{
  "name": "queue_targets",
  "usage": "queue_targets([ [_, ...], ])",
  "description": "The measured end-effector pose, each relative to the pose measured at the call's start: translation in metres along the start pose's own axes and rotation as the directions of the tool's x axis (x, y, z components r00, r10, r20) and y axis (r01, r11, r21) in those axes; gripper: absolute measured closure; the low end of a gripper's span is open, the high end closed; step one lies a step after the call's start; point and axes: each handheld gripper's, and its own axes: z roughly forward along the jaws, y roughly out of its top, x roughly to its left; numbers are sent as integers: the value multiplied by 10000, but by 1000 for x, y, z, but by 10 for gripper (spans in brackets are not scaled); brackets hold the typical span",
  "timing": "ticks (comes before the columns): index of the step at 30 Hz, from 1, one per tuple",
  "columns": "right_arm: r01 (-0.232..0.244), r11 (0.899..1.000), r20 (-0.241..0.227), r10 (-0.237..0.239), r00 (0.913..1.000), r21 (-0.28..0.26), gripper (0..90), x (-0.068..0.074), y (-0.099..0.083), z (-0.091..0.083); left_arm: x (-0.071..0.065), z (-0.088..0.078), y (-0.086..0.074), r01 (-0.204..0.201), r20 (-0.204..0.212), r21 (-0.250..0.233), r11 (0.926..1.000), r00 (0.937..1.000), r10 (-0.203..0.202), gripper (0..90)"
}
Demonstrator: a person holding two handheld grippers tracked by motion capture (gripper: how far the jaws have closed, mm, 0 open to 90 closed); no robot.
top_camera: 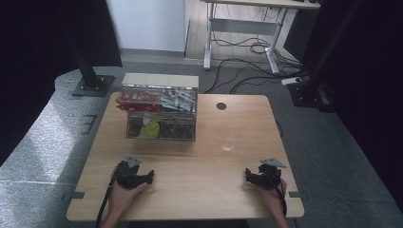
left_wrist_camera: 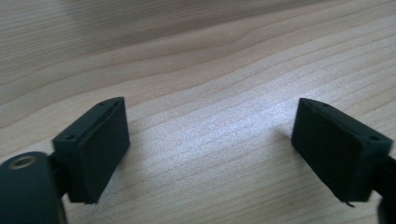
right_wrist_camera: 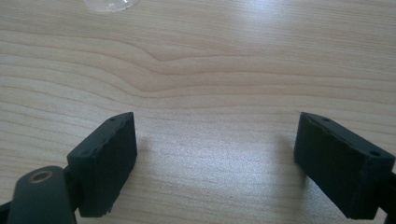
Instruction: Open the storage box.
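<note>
A clear plastic organiser box (top_camera: 160,113) with several compartments stands at the back left of the wooden table (top_camera: 190,180); red packets, silvery packets, a yellow-green round item and dark items lie inside. A clear glass (top_camera: 228,138) stands right of the box, and its base edge (right_wrist_camera: 108,4) is at the top of the right gripper view. My left gripper (top_camera: 148,176) rests near the front left, jaws wide apart over bare wood (left_wrist_camera: 210,130). My right gripper (top_camera: 248,174) rests near the front right, open too, with nothing between its jaws (right_wrist_camera: 215,140).
A round cable hole (top_camera: 221,106) sits in the table's back edge. Behind the table are a black stand base (top_camera: 90,85), a desk frame (top_camera: 237,33) and loose cables (top_camera: 256,66) on the grey floor. Dark curtains hang at both sides.
</note>
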Motion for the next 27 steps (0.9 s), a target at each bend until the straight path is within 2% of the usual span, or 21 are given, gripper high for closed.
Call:
queue_targets([
  [6,39,10000,-11,-39,10000,-11,135,-1,-2,-2,-2,-6,-2,-114,-96,-116,9999,9999,113,212],
  [13,28,10000,3,-28,10000,-11,136,-1,-2,-2,0,-19,-2,51,278,-495,9988,9996,-37,323],
  [16,35,10000,6,-35,10000,-20,137,-1,-2,-2,4,-24,0,111,486,-697,9975,9988,-77,407],
  [19,32,10000,-1,-32,10000,-12,138,-1,-2,-2,5,-27,0,128,460,-835,9964,9989,-89,494],
  [27,29,10000,-8,-29,10000,-20,143,0,-2,-2,12,-41,1,437,829,-1356,9898,9960,-326,716],
])
